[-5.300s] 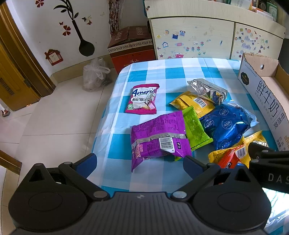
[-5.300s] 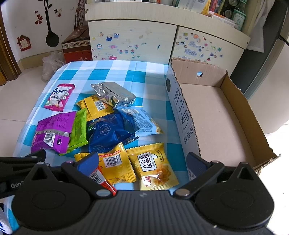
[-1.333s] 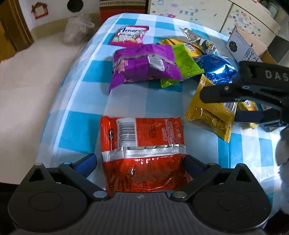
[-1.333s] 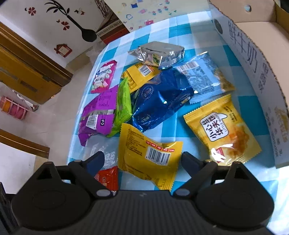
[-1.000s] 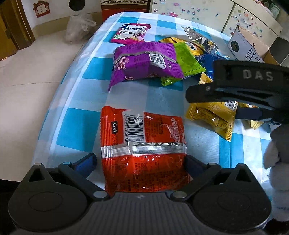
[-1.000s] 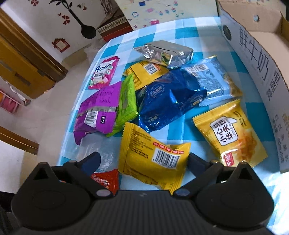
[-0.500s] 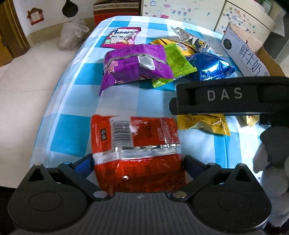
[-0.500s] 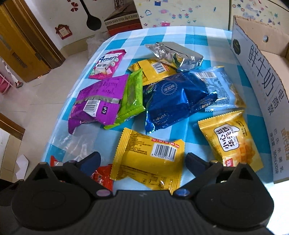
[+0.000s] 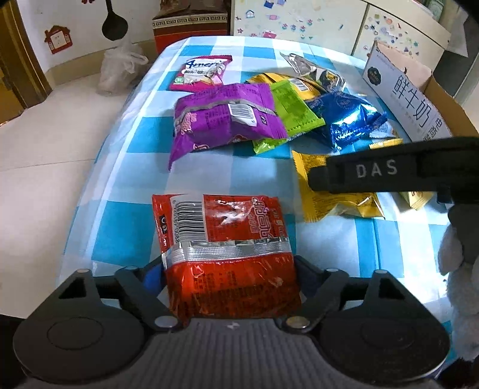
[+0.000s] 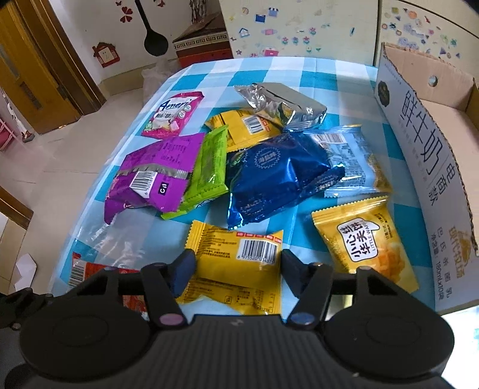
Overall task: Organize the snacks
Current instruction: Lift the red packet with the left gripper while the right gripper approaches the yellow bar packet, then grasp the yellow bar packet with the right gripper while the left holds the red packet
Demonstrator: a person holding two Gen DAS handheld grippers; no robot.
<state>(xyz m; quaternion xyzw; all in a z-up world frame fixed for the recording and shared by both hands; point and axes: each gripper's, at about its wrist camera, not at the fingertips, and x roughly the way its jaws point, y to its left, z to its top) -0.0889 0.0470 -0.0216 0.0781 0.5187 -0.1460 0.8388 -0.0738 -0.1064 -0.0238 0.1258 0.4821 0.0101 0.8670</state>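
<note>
My left tongs point(image 9: 229, 278) have just closed on the red packet point(image 9: 224, 251), my right tongs point(image 10: 236, 273) on the yellow packet point(image 10: 236, 266) — carton point(image 10: 425, 149) lies rightward, nearer my right.

Bright daylight; glare flares on the red packet point(image 9: 227, 254) between the claw's fingers; fisheye bends the edges, corners go dark

Snack packets point(image 10: 278, 176) clustered mid-table point(image 10: 287, 68), several overlapping. Cardboard box point(image 10: 425, 143) at right table edge. Two packets point(image 9: 221, 251) point(image 10: 236, 266) nearest, apart from cluster. Cabinet point(image 10: 299, 27) behind table; plastic bag point(image 9: 116, 71) on floor, left.
</note>
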